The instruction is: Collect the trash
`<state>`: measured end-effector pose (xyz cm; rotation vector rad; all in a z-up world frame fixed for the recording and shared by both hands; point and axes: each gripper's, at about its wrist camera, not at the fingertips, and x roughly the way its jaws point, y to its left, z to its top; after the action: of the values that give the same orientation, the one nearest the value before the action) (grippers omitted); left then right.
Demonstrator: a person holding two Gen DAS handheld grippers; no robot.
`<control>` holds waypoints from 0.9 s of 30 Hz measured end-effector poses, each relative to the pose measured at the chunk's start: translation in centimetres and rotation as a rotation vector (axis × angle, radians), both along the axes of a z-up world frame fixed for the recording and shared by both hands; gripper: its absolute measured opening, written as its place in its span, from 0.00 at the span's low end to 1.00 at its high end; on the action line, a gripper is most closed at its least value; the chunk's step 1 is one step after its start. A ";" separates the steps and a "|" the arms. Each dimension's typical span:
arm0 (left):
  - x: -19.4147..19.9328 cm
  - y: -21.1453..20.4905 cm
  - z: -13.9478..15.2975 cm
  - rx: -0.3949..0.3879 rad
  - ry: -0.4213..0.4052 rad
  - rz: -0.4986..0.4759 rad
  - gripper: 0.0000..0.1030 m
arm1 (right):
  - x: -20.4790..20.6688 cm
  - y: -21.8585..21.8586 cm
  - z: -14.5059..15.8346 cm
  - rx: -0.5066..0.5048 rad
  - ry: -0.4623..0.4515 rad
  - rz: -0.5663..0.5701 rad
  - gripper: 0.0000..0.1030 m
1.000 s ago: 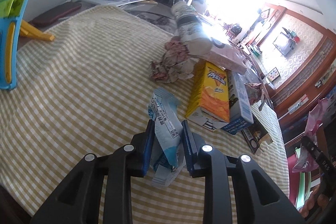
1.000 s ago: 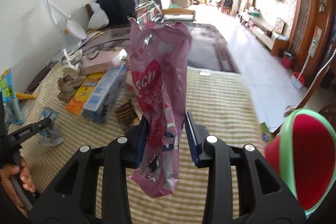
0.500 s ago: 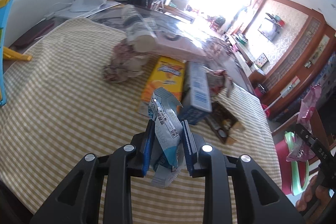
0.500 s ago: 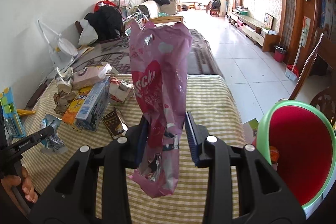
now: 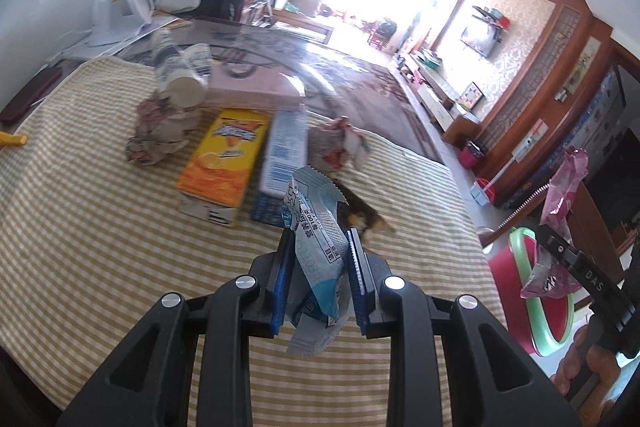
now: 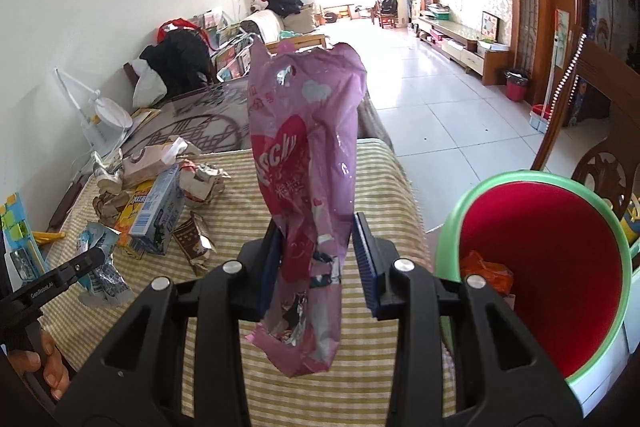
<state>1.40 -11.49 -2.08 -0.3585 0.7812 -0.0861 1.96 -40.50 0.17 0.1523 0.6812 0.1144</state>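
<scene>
The table point(image 6: 384, 195), under a yellow-and-white striped cloth, ends along its right edge just beside a bin point(image 6: 600, 211) with a green rim and red inside; the bin stands off the table, its mouth open and tilted toward the right wrist camera, an orange scrap point(image 6: 486, 269) lying inside. Beyond that edge lies open tiled floor point(image 6: 452, 115) running to the far end of the room. The near half of the cloth is bare. Clutter sits at the far left: an orange carton point(image 5: 224, 163), a blue-and-white carton point(image 5: 282, 159), a pink box point(image 5: 252, 89), crumpled paper point(image 5: 160, 131) and a brown wrapper point(image 6: 194, 241).

Left gripper point(image 5: 318, 281) — raised over the near part of the cloth, pointing down and forward, clamped on a blue-and-white wrapper point(image 5: 316, 235) that stands up between the blue pads and hangs out below them. The hand point(image 6: 46, 367) holding it shows at the lower left of the right view.

Right gripper point(image 6: 318, 263) — over the table's near right side, close to the bin's rim, angled down and forward. It grips a tall pink snack bag point(image 6: 304, 163), which stands upright between the pads with its lower end hanging free. In the left view the same bag appears in front of the bin, fingers point(image 5: 568, 375) on the handle below.
</scene>
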 end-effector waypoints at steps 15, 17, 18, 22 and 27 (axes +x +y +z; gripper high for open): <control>0.2 -5.0 0.7 0.016 0.000 -0.113 0.23 | -0.9 -3.5 -0.1 0.036 -0.005 -0.074 0.33; 0.2 -5.5 0.7 0.018 0.003 -0.124 0.23 | -1.0 -3.8 0.0 0.045 -0.007 -0.084 0.33; 0.2 -5.8 0.7 0.019 0.005 -0.129 0.23 | -1.0 -4.0 0.0 0.049 -0.007 -0.087 0.33; 0.2 -7.1 0.8 0.026 0.006 -0.154 0.23 | -1.1 -4.5 0.1 0.052 -0.010 -0.106 0.33; 0.2 -8.2 1.1 0.032 0.003 -0.182 0.23 | -1.5 -5.6 0.2 0.050 -0.016 -0.135 0.33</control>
<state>1.57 -19.65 -0.97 -0.2563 0.8167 -0.2435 0.51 -46.13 0.36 0.2450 0.6510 0.0030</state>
